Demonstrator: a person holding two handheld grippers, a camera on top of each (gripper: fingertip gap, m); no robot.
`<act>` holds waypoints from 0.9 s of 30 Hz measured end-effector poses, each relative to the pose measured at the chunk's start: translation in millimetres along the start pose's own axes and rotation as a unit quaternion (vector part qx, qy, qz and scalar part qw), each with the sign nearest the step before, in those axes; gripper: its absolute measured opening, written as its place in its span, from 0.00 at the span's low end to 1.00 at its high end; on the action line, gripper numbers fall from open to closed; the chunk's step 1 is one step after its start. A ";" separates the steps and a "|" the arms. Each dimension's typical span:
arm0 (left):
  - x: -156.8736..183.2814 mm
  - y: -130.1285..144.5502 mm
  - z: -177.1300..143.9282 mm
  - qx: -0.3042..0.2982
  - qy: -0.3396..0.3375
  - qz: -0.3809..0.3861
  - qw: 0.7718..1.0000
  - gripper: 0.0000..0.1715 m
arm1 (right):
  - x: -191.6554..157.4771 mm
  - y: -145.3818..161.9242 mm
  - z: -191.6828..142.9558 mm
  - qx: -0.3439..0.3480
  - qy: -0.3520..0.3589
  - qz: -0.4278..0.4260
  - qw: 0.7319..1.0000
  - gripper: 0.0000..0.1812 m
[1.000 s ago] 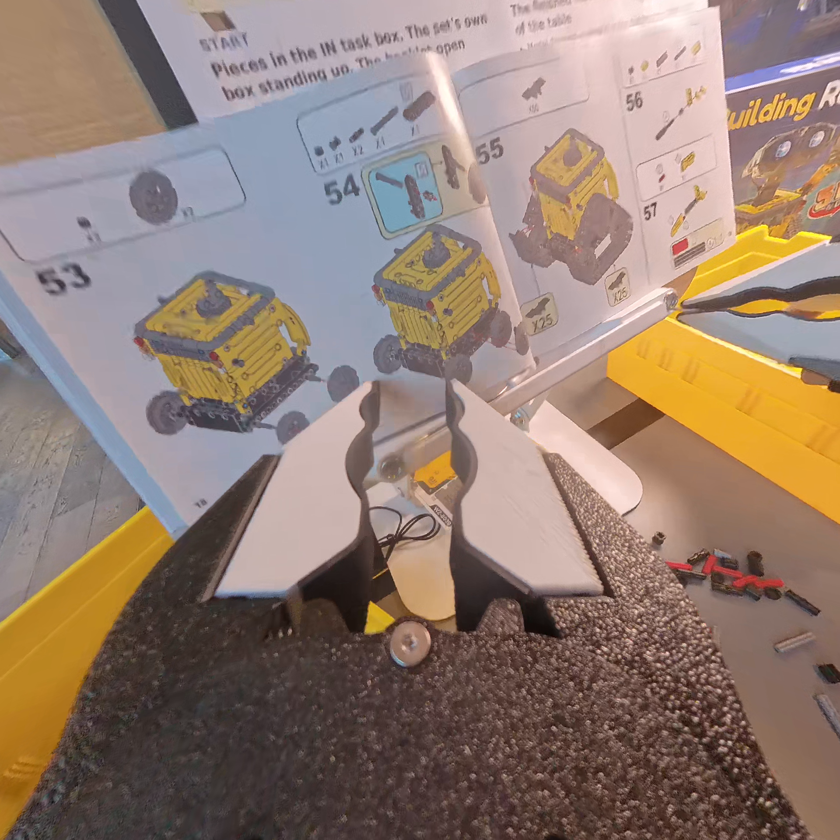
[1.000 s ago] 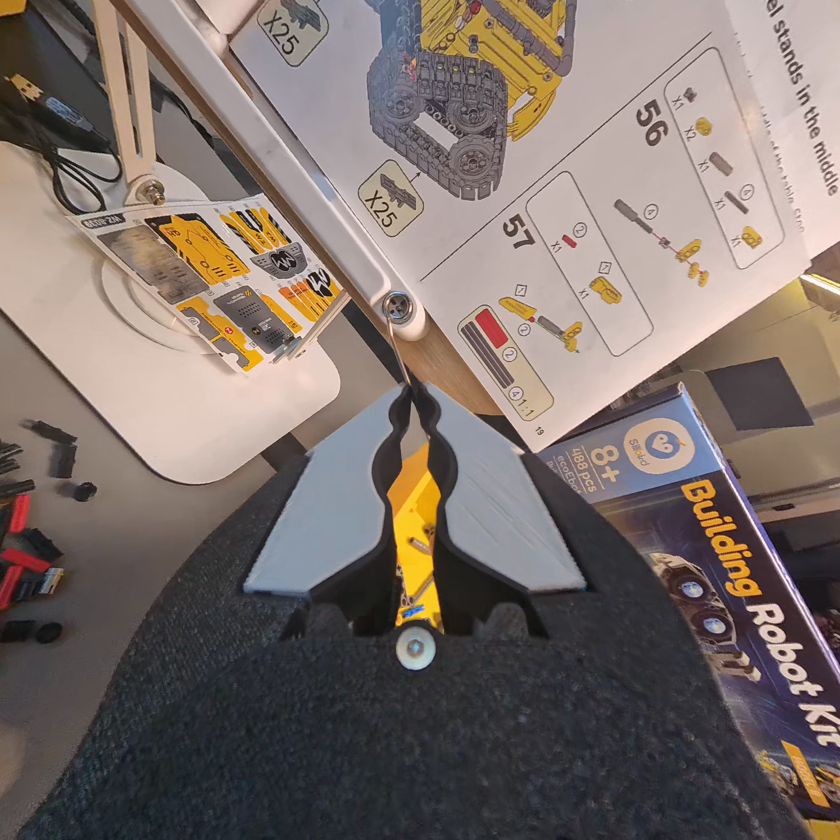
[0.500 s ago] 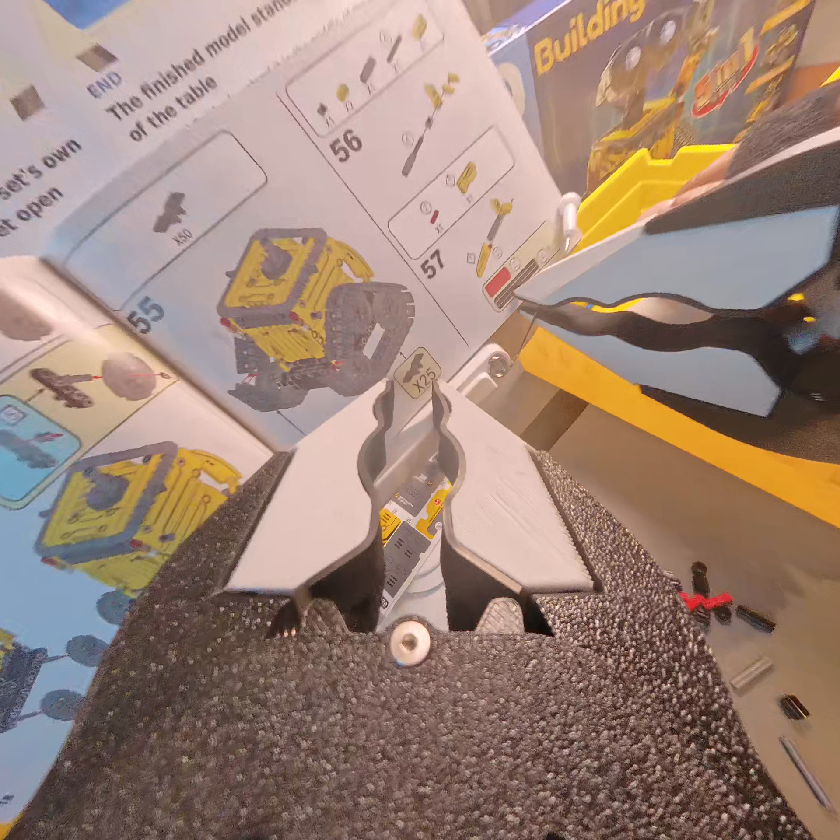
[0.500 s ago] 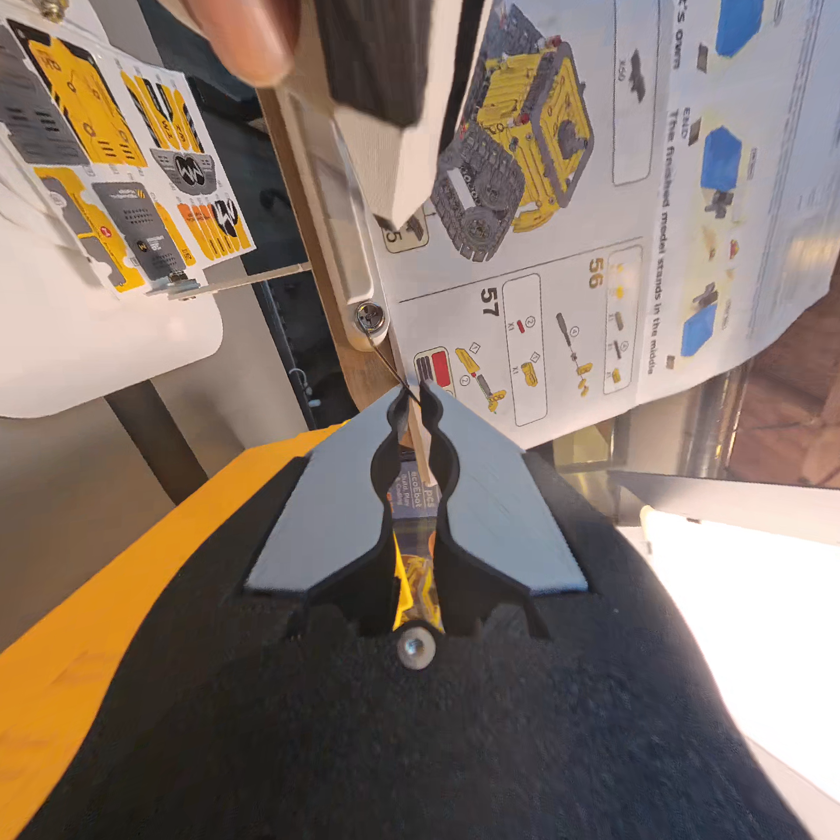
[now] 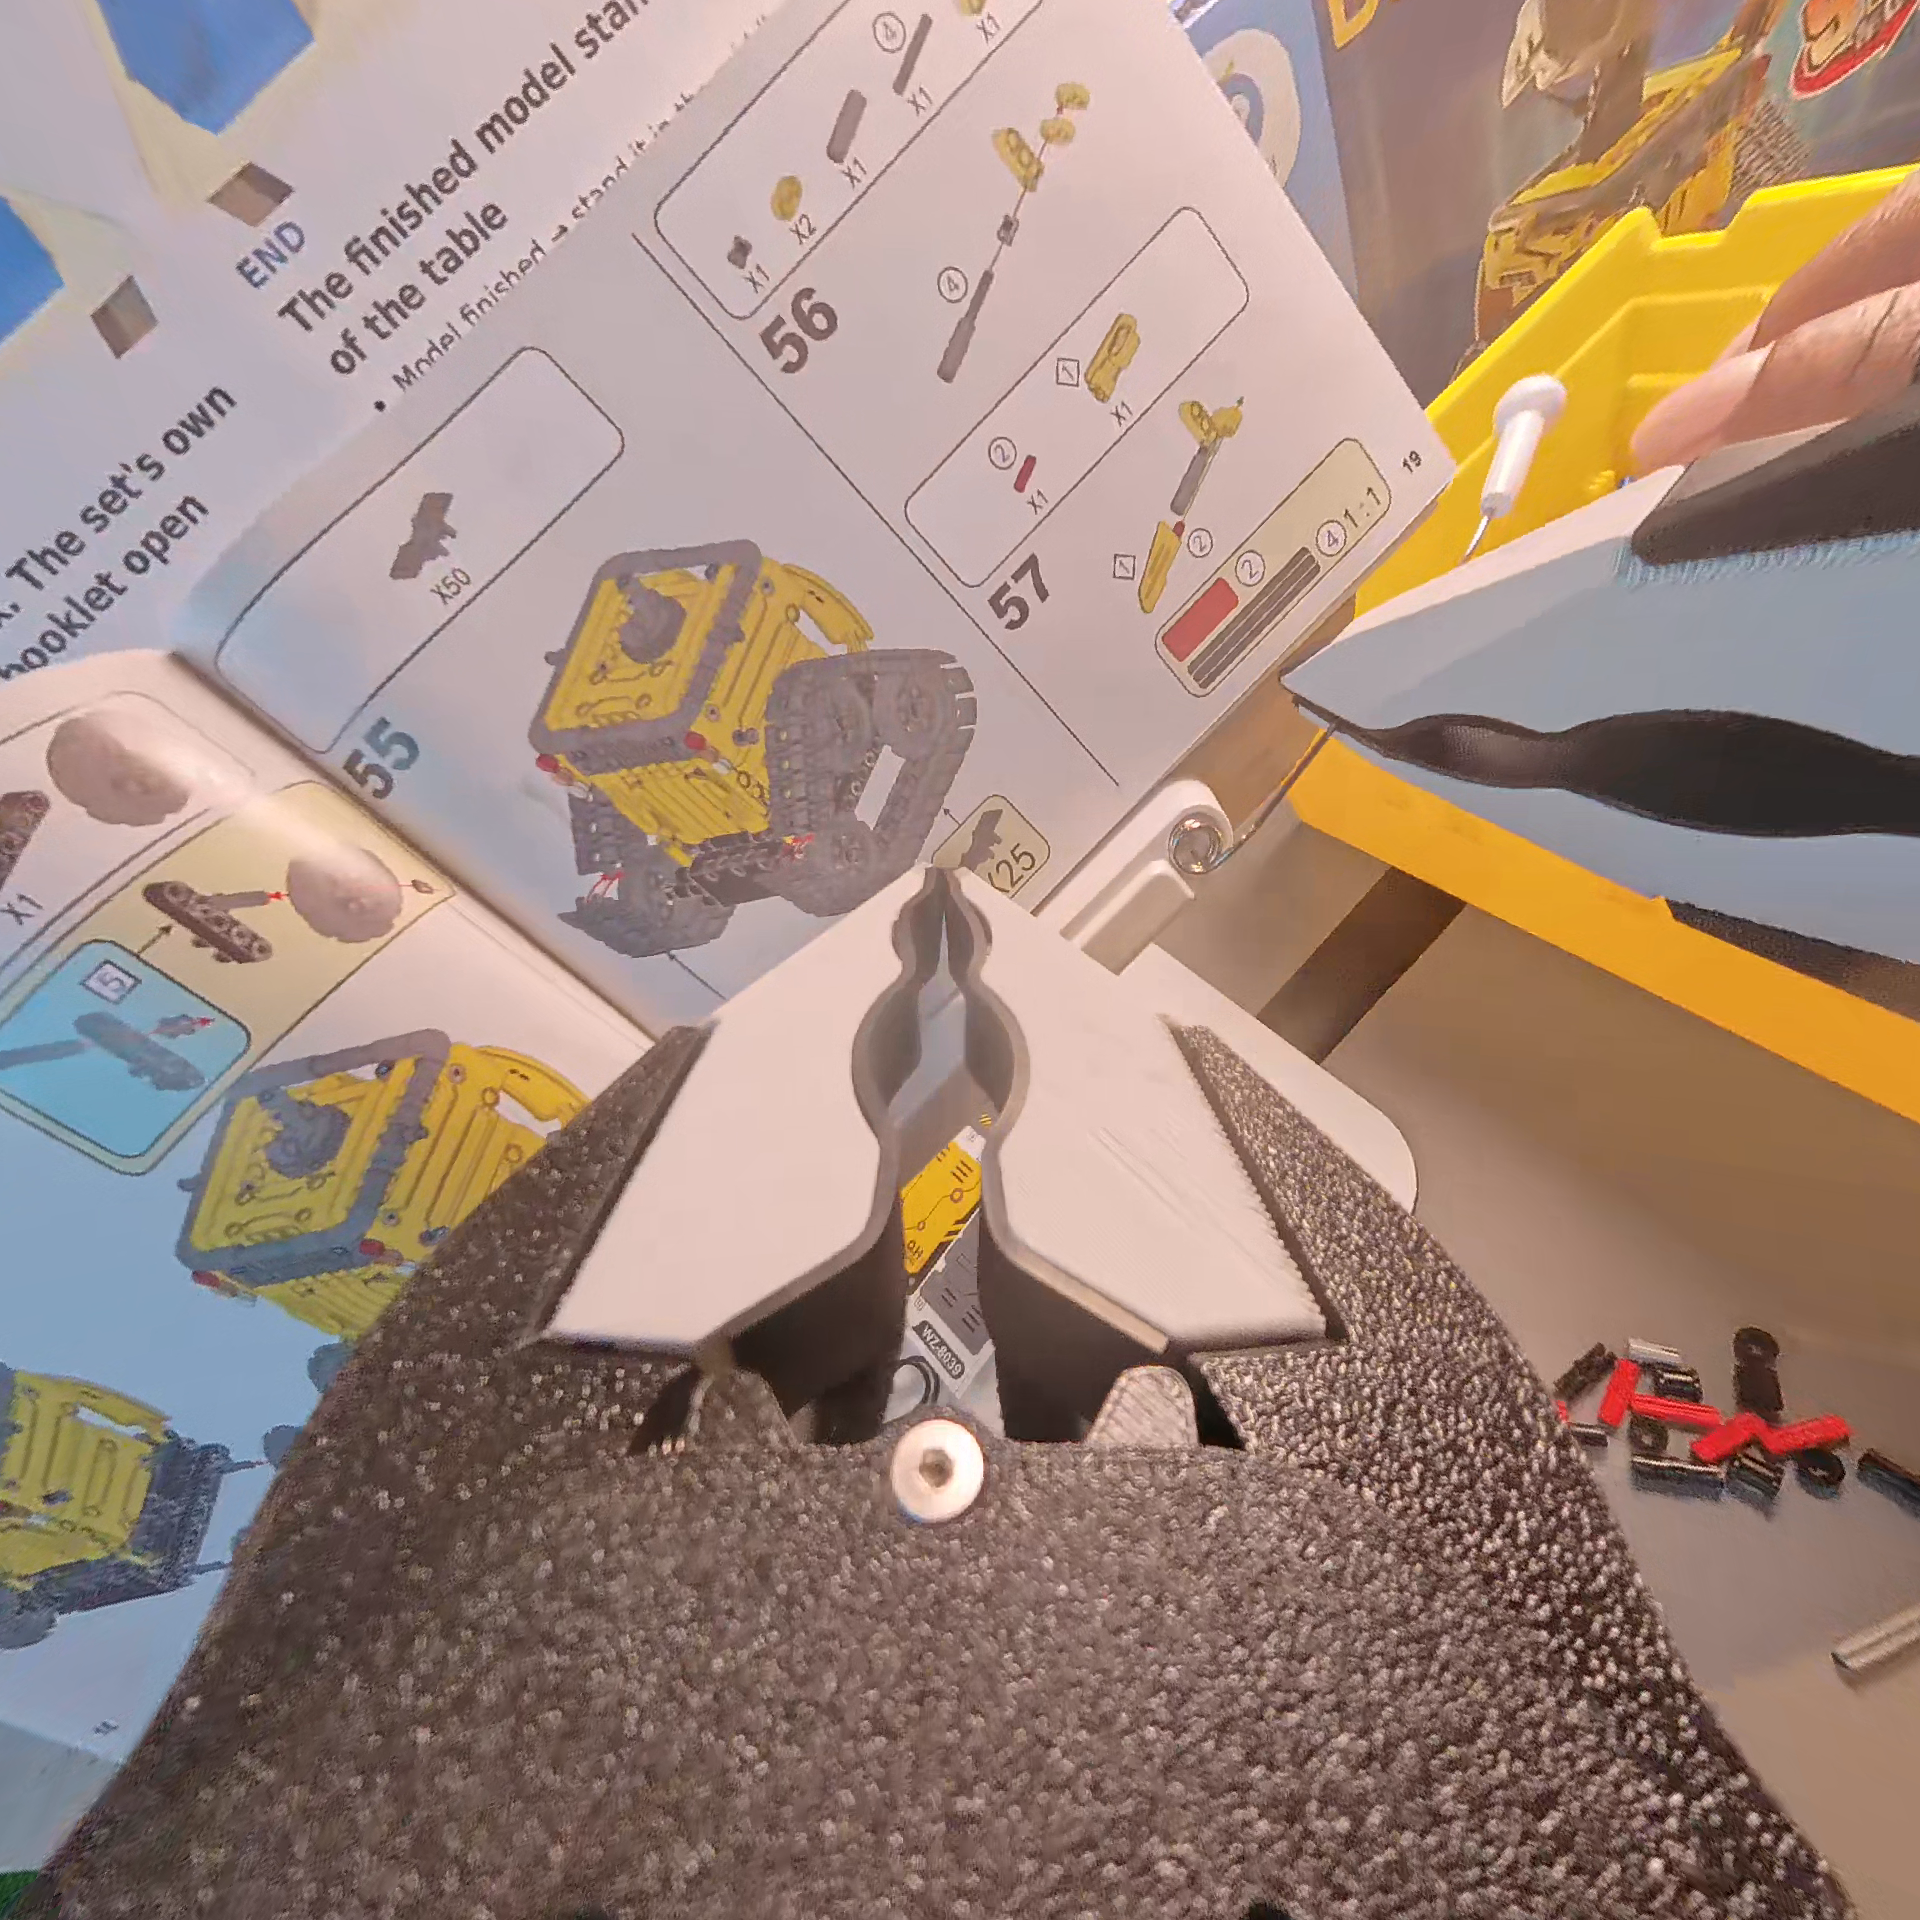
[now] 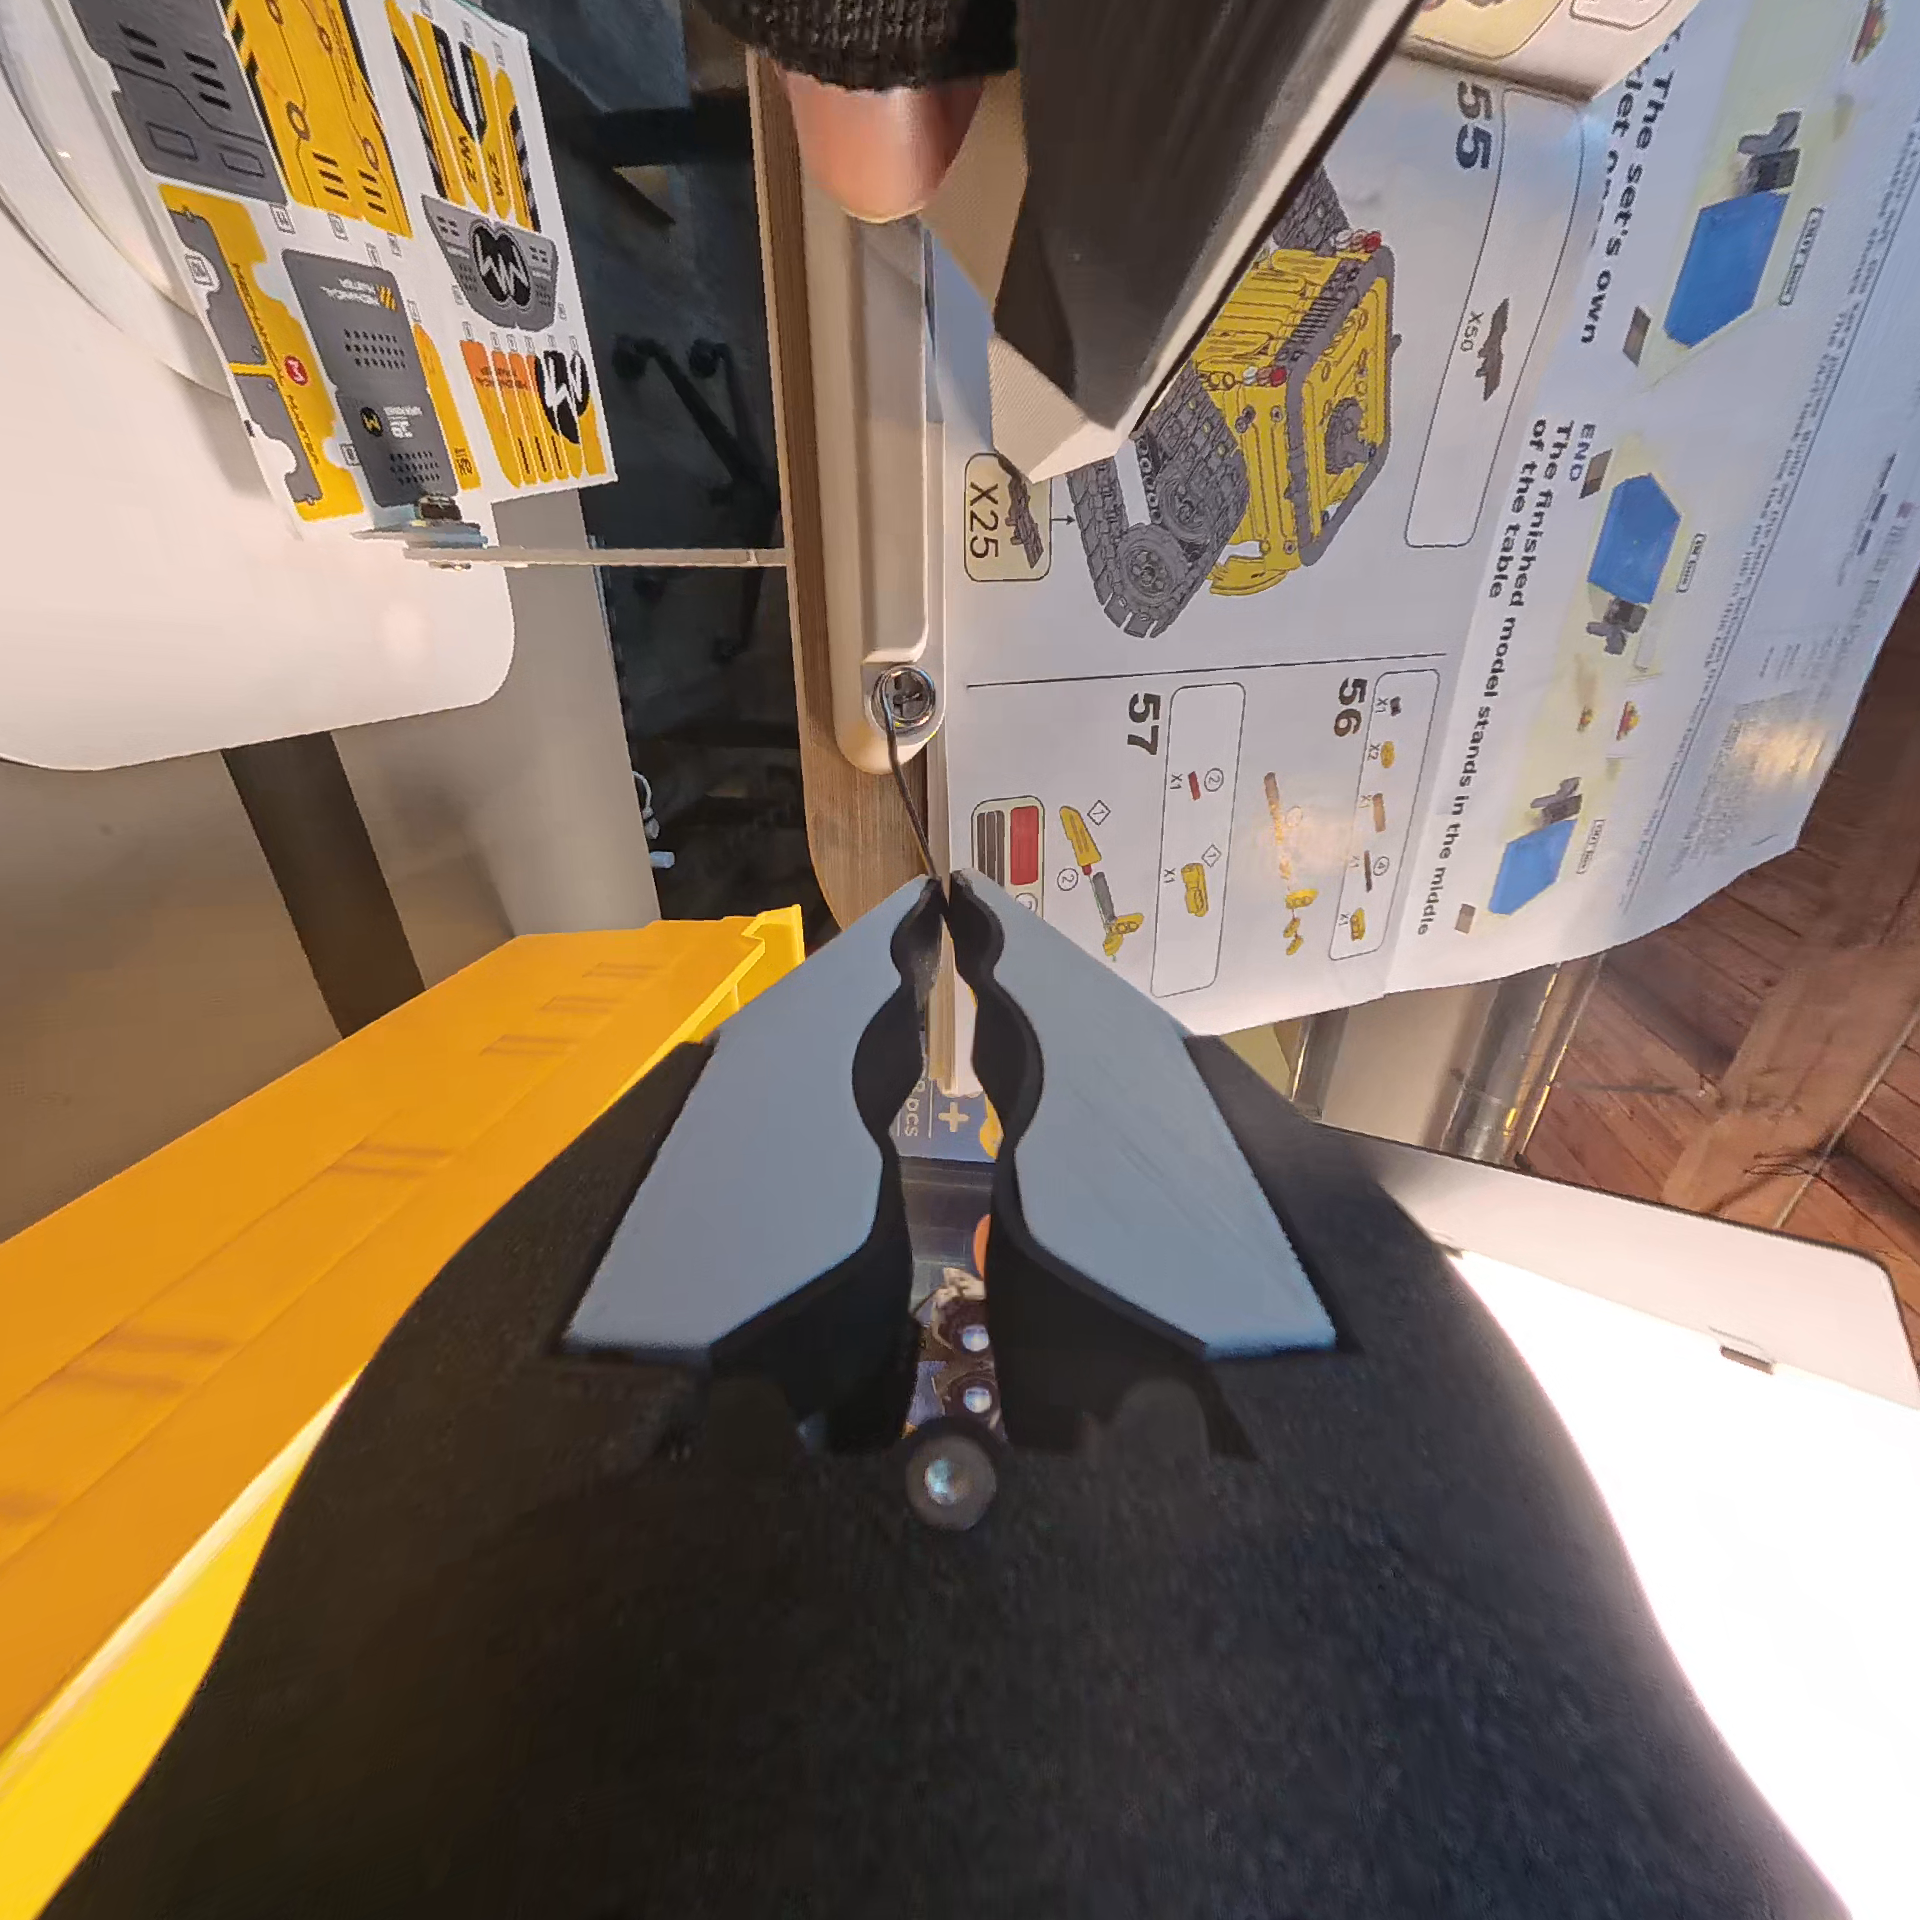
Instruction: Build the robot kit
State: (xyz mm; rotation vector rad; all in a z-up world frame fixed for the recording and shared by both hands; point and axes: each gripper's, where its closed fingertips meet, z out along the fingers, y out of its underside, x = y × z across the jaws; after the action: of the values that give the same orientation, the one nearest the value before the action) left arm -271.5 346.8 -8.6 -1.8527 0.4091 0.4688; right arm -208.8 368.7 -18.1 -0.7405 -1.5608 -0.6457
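An open instruction booklet (image 5: 831,468) leans on a white book stand with a front ledge (image 5: 1132,883). My left gripper (image 5: 940,883) is shut, its tips pinching the lower edge of the right-hand page by the ledge. It also shows in the right wrist view (image 6: 1023,468), tip on that page edge. My right gripper (image 6: 945,883) is shut on the stand's thin wire page holder (image 6: 914,810), which pivots at a screw (image 6: 902,707). In the left wrist view the right gripper (image 5: 1299,707) holds the wire (image 5: 1262,800) just off the page's right edge. The wire's white tip (image 5: 1517,426) sticks up behind it.
A yellow bin (image 5: 1558,883) stands right of the stand, with the kit's box (image 5: 1558,156) behind it. Several small black and red pieces (image 5: 1714,1434) lie on the grey table. A sticker sheet (image 6: 364,312) lies on the stand's white base (image 6: 208,623). A person's fingers (image 5: 1818,343) hold the right gripper. Across from one pair of fingers to the other is roughly 7 cm.
My left gripper has moved right across the booklet to the right-hand page's lower edge and its jaws have closed. My right gripper has kept the wire and turned with it.
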 end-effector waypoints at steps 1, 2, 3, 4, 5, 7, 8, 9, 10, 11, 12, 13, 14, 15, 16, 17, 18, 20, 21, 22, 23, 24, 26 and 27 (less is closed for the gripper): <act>0.2 0.1 0.0 -0.001 0.006 -0.007 1.000 0.00 | 0.7 -0.3 -0.3 -0.003 -0.001 -0.010 1.000 0.00; 0.4 0.0 0.0 -0.003 0.014 -0.016 1.000 0.00 | 2.1 -0.7 -0.4 -0.007 -0.002 -0.022 1.000 0.00; 0.5 0.0 0.0 -0.004 0.020 -0.023 1.000 0.00 | 3.1 -0.9 -0.3 -0.011 -0.006 -0.035 0.999 0.00; 0.4 -0.1 0.1 -0.005 0.024 -0.027 0.999 0.00 | 4.1 -1.4 -0.6 -0.015 -0.010 -0.046 0.999 0.00; 0.5 -0.2 0.1 -0.006 0.025 -0.029 0.999 0.00 | 5.2 -2.0 -0.9 -0.019 -0.013 -0.058 0.998 0.00; 0.6 -0.4 0.2 -0.005 0.023 -0.029 0.999 0.00 | 6.0 -2.4 -1.0 -0.025 -0.018 -0.085 0.996 0.00; 0.9 -0.5 0.1 -0.002 0.023 -0.031 0.999 0.00 | 6.7 -2.6 -0.7 -0.026 -0.018 -0.099 0.995 0.00; 1.5 -0.5 -0.1 0.002 0.026 -0.039 0.999 0.00 | 7.5 -2.9 -0.6 -0.028 -0.020 -0.109 0.993 0.00; 2.1 -0.5 -0.4 0.006 0.030 -0.048 0.998 0.00 | 8.1 -3.3 -0.5 -0.031 -0.021 -0.118 0.992 0.00; 2.3 -0.6 -0.7 0.009 0.033 -0.057 0.998 0.00 | 9.0 -3.9 -0.4 -0.033 -0.022 -0.125 0.991 0.00; 2.4 -0.7 -0.8 0.010 0.034 -0.062 0.997 0.00 | 10.5 -4.5 0.3 -0.034 -0.020 -0.134 0.990 0.00; 2.4 -0.8 -0.7 0.011 0.034 -0.062 0.997 0.00 | 11.6 -5.0 1.0 -0.036 -0.021 -0.141 0.989 0.00; 2.4 -0.8 -0.6 0.011 0.031 -0.058 0.998 0.00 | 13.3 -6.0 1.3 -0.037 -0.022 -0.145 0.989 0.00; 2.4 -0.9 -0.5 0.011 0.029 -0.055 0.998 0.00 | 15.1 -7.1 1.7 -0.037 -0.021 -0.151 0.988 0.01; 2.5 -0.9 -0.4 0.012 0.028 -0.053 0.998 0.00 | 15.9 -7.8 2.3 -0.038 -0.021 -0.156 0.987 0.01; 2.5 -1.0 -0.4 0.012 0.028 -0.053 0.998 0.00 | 17.0 -8.5 3.3 -0.035 -0.020 -0.162 0.986 0.01; 2.6 -1.2 -0.2 0.013 0.029 -0.055 0.998 0.00 | 18.4 -9.5 4.6 -0.033 -0.017 -0.170 0.985 0.01; 3.0 -1.5 -0.2 0.014 0.033 -0.058 0.998 0.00 | 22.2 -13.4 9.2 -0.023 -0.013 -0.182 0.983 0.02; 3.5 -1.4 -0.5 0.014 0.037 -0.059 0.997 0.00 | 23.7 -16.2 12.3 -0.016 -0.013 -0.181 0.983 0.02; 3.9 -1.1 -1.0 0.015 0.042 -0.061 0.997 0.00 | 24.1 -18.4 15.6 -0.011 -0.012 -0.180 0.984 0.03; 4.7 -0.4 -1.2 0.014 0.049 -0.064 0.997 0.00 | 24.2 -19.3 17.9 -0.008 -0.011 -0.172 0.985 0.03; 6.0 0.3 -1.2 0.014 0.058 -0.068 0.996 0.00 | 25.0 -20.3 18.3 -0.002 -0.005 -0.160 0.987 0.04; 13.2 1.9 -2.6 0.020 0.094 -0.079 0.992 0.00 | 24.8 -18.7 15.8 0.016 0.008 -0.129 0.991 0.06; 16.4 2.7 -5.2 0.026 0.113 -0.085 0.990 0.00 | 23.0 -16.5 12.8 0.024 0.006 -0.104 0.994 0.07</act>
State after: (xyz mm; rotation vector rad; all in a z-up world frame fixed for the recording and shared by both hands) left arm -258.1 340.2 -17.6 -1.8771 0.4072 0.1309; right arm -231.2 370.1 3.4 -0.5409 -1.6508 -0.7602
